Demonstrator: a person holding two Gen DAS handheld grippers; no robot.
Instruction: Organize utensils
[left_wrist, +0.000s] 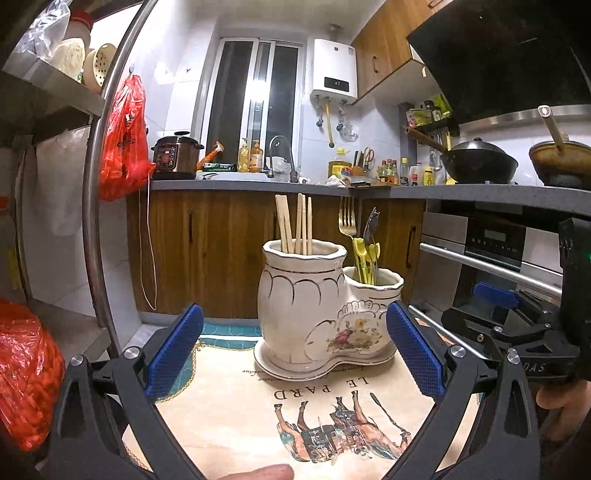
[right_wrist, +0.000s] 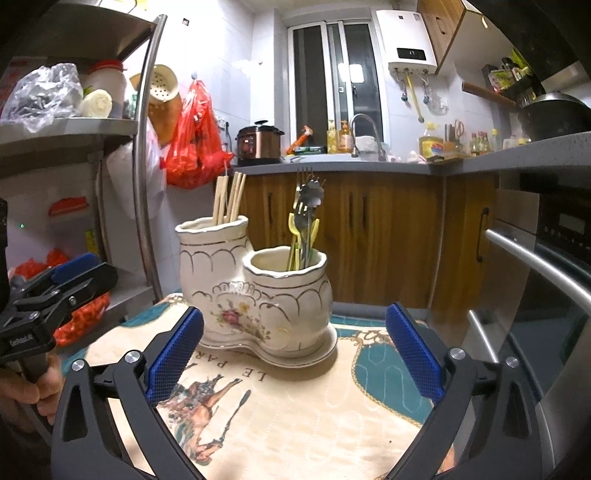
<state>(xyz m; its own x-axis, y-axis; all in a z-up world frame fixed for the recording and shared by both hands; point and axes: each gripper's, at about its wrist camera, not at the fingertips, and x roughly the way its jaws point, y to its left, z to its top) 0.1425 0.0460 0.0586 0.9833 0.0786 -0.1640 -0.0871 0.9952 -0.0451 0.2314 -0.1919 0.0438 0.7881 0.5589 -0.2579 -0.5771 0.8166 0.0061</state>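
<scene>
A white ceramic double-pot utensil holder (left_wrist: 314, 314) (right_wrist: 243, 295) stands on a printed tablecloth (left_wrist: 236, 410) (right_wrist: 303, 413). Its taller pot holds wooden chopsticks (left_wrist: 295, 225) (right_wrist: 229, 201). Its shorter pot holds a fork (left_wrist: 346, 219), spoons and yellow utensils (left_wrist: 365, 258) (right_wrist: 304, 229). My left gripper (left_wrist: 293, 354) is open and empty, just in front of the holder. My right gripper (right_wrist: 293, 354) is open and empty, also just in front of it. The right gripper shows at the right of the left wrist view (left_wrist: 495, 295); the left gripper shows at the left of the right wrist view (right_wrist: 74, 269).
A steel shelf rack (left_wrist: 92, 177) (right_wrist: 144, 155) with red bags (left_wrist: 22, 373) stands left of the table. An oven with a steel handle (left_wrist: 491, 269) (right_wrist: 543, 266) stands to the right. Wooden cabinets and a cluttered counter (left_wrist: 258, 184) lie behind.
</scene>
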